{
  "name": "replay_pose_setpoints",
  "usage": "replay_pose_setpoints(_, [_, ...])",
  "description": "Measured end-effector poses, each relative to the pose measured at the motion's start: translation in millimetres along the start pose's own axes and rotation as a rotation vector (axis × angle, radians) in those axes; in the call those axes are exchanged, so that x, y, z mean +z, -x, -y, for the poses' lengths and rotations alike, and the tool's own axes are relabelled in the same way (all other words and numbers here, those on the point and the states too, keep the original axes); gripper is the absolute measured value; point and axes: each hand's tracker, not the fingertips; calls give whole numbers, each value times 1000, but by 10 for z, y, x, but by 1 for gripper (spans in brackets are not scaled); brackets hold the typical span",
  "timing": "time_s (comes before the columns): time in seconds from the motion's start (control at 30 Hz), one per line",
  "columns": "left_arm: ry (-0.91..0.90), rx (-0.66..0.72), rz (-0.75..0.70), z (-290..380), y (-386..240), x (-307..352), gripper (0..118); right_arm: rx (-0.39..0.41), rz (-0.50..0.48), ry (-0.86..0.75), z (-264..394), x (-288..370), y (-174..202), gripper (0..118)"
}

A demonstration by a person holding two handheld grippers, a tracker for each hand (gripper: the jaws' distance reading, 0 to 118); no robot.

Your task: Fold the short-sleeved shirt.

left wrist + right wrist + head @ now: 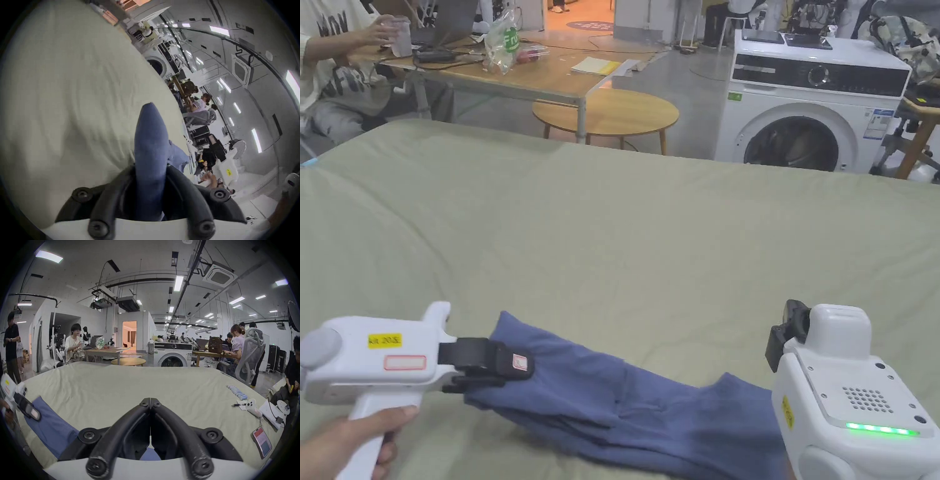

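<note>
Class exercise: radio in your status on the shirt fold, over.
Left gripper shut on blue shirt. Right gripper shut, empty. Shirt bunched on bed. Nothing obstructing.

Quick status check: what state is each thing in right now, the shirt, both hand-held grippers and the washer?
Blue shirt: bunched in a long strip on the bed, one end lifted.
Left hand-held gripper: shut on the shirt's end.
Right hand-held gripper: shut, jaw tips together, nothing visible between them.
Washing machine: door closed.

Washing machine (812,119), round table (606,112), possibly batteries (237,391)
</note>
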Motion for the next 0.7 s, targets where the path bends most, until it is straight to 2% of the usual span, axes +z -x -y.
replay_pose_setpoints(0.17, [-57,-19,-157,-58,-309,496,9,2,-20,0,-21,-17,53,0])
replay_pose_setpoints(0.27, [-77,-8,-245,-84,-489,568,8,2,-29,0,-19,-17,71,0])
replay_pose_setpoints(0.37, [-47,-52,-351,-107,-681,419,9,2,-33,6,-3,-21,68,0])
replay_pose_setpoints(0.7, [154,-221,-430,-40,-1520,-611,9,-7,-3,28,54,47,-117,0])
